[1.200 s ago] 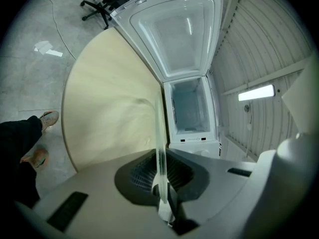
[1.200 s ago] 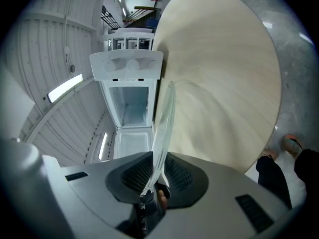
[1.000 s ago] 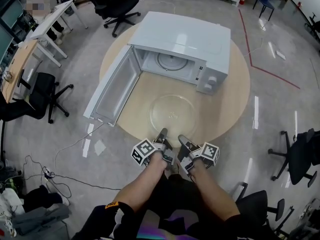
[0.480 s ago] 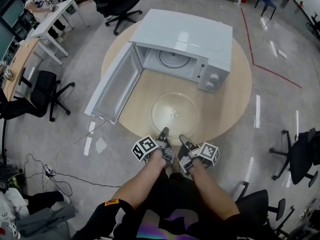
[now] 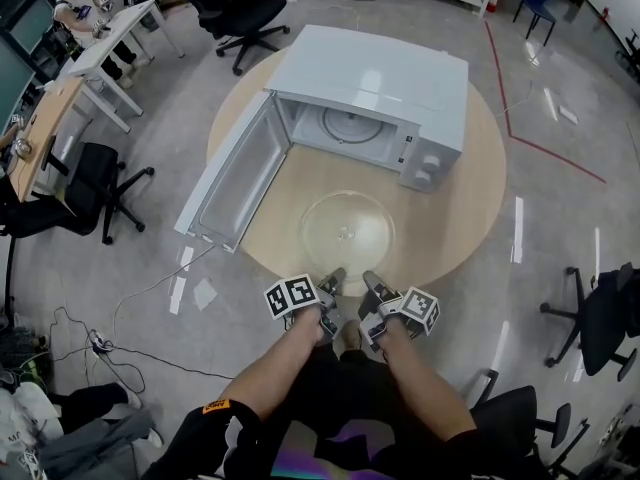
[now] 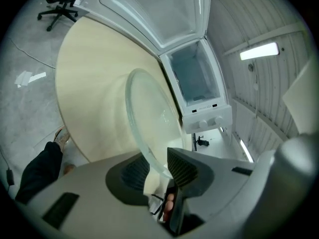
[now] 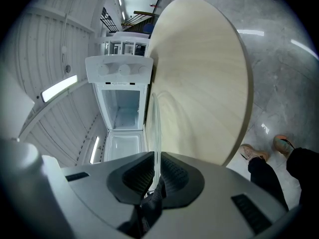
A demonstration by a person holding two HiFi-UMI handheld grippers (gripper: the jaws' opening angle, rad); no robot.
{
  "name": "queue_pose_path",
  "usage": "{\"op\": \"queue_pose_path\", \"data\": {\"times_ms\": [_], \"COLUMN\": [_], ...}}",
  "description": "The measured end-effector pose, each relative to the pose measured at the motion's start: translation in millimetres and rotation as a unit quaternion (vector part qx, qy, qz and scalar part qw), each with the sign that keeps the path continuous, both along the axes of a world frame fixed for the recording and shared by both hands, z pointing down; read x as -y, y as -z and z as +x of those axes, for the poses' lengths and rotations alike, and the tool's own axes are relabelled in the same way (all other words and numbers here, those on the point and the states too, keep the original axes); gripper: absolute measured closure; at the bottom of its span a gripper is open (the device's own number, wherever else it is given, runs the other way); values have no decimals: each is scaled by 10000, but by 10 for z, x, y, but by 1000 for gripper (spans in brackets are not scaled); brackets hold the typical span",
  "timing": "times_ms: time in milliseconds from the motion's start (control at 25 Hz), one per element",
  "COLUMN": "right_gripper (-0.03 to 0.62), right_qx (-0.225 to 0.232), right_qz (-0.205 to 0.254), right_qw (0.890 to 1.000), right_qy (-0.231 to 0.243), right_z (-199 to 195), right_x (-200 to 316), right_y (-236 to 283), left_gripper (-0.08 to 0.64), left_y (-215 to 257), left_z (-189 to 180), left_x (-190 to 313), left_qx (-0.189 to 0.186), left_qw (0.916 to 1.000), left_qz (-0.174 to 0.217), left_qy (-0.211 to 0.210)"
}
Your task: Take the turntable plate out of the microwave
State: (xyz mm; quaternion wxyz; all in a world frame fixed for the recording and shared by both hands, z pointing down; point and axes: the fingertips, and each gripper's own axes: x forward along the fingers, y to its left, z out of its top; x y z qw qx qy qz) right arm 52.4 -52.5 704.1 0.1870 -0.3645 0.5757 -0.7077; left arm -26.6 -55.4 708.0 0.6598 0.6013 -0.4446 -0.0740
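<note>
one round table (image 5: 450, 218) carries one open microwave (image 5: 380, 78) and one glass plate (image 5: 347, 230).

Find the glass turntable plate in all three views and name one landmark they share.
Head view: glass turntable plate lower centre, lying on the round table near its front edge.
Left gripper view: centre, rim between the left gripper's opening jaws.
Right gripper view: centre, nearly edge-on, rim pinched by the right gripper.
Shared landmark: the open microwave beyond the plate.
</note>
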Motion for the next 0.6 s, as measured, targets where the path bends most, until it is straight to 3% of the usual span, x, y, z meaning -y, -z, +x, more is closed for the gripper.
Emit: {"op": "queue_pose_path", "data": {"times_ms": [400,600], "right_gripper": [540,549], "right_qx": [-210,-354], "right_qz": [-60,-36], "right_qw": [9997,9993], "right_qy": [-52,-133], "right_z": [28,85], "right_x": [61,115], "right_y": [-63,-84], "left_gripper": [410,405], "left_y": [-15,11], "left_z": [86,184], "left_x": [-170,-214], "left_qx": [-12,-10], "left_qw": [9964,9879], "left_qz": [-158,-26], "left_qy": [-828,-1551]}}
